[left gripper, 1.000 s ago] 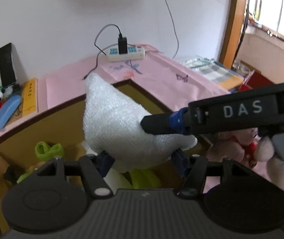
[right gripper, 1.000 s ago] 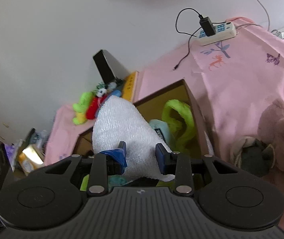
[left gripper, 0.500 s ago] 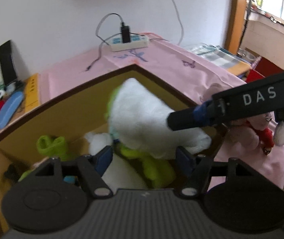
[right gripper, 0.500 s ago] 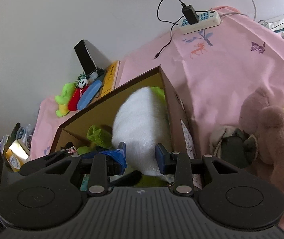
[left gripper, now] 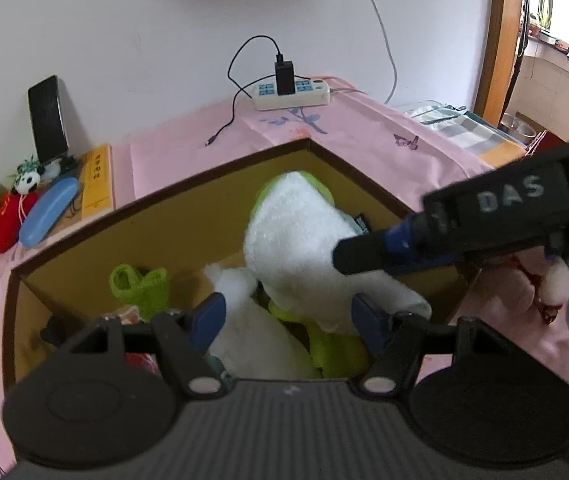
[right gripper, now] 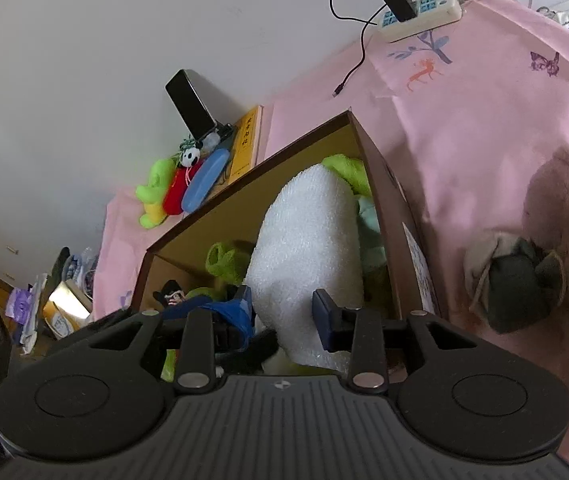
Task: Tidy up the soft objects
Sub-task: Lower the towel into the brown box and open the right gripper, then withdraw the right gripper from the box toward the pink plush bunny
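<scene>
Right tool (right gripper: pixel 282 312) is clamped on the white fluffy towelling soft object (right gripper: pixel 304 248); I see its blue-padded fingers (right gripper: pixel 324 314) pressing into the fabric on both sides. The white object hangs down inside the open brown cardboard box (right gripper: pixel 388 196), just ahead of the right tool, its far end resting against a lime-green plush piece (right gripper: pixel 348 168) and a pale mint cloth (right gripper: pixel 370 220) at the box's right wall. From the left wrist view the right tool (left gripper: pixel 344 256) comes in from the right, one black finger laid across the white object (left gripper: pixel 292 240). Left tool (left gripper: pixel 286 316) is released, its fingers (left gripper: pixel 208 314) spread wide with a gap on each side, hovering over the near edge of the box (left gripper: pixel 188 188); directly between and below its fingers I see another white plush item (left gripper: pixel 252 332) and green fabric. A small lime-green knitted piece (left gripper: pixel 140 284) lies left-forward of the left tool, inside the box. The box sits on a pink printed tablecloth (left gripper: pixel 364 136). Far ahead, by the wall, a white power strip (left gripper: pixel 292 94) with a black charger plugged in. To the right of the right tool, outside the box, a pink plush toy (right gripper: pixel 564 208) and a grey-and-beige soft item (right gripper: pixel 516 276) lie on the cloth.
</scene>
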Tool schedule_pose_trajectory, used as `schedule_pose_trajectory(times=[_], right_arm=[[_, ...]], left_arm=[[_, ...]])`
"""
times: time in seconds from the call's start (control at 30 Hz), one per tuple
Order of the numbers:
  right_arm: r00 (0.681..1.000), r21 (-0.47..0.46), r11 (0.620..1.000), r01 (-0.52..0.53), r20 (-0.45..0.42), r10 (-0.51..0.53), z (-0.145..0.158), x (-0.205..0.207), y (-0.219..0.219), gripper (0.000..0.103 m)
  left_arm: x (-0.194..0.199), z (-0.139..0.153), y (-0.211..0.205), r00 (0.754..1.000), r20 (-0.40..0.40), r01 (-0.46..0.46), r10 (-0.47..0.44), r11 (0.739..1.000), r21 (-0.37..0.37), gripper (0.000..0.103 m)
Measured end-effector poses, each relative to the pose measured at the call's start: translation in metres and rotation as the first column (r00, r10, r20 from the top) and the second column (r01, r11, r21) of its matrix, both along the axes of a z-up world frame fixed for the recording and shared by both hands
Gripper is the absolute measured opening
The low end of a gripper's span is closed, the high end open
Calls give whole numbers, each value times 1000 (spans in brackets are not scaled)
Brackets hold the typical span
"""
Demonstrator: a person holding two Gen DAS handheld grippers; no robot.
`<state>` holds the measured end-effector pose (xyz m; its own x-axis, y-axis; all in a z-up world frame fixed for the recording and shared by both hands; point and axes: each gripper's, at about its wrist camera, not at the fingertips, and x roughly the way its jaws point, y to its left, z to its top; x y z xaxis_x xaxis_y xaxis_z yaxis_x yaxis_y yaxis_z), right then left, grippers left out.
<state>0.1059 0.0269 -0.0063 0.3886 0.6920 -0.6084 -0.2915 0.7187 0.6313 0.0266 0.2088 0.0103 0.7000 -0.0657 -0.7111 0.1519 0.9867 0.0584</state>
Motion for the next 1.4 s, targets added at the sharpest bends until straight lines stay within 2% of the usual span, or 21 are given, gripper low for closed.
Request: schedule_pose_trajectory(times=[0.13,0.3,0.57,0.87,1.4], right_arm=[[1000,-23,1000,-7,26,8,0,-2,3,18],[1000,49,999,0,6,0,4,-3,-4,18],[989,-34,999,23,146,-18,21,-24,-8,18],[971,-124,989,76,236,-45,28,-46,-20,18],[937,-208,967,145,343,-67,34,-88,-35,18]], left_arm=[[1,-3,-3,1000,-11,-7,7,1000,17,70],[-1,-1,-5,1000,-6,-30,30,999,33,70],[-7,9,-6,993,-11,-114,114,993,-6,70],[-23,21,-21,984,7,-181,181,983,28,70],[-63,34,-48,974,65,-224,219,972,78,72]])
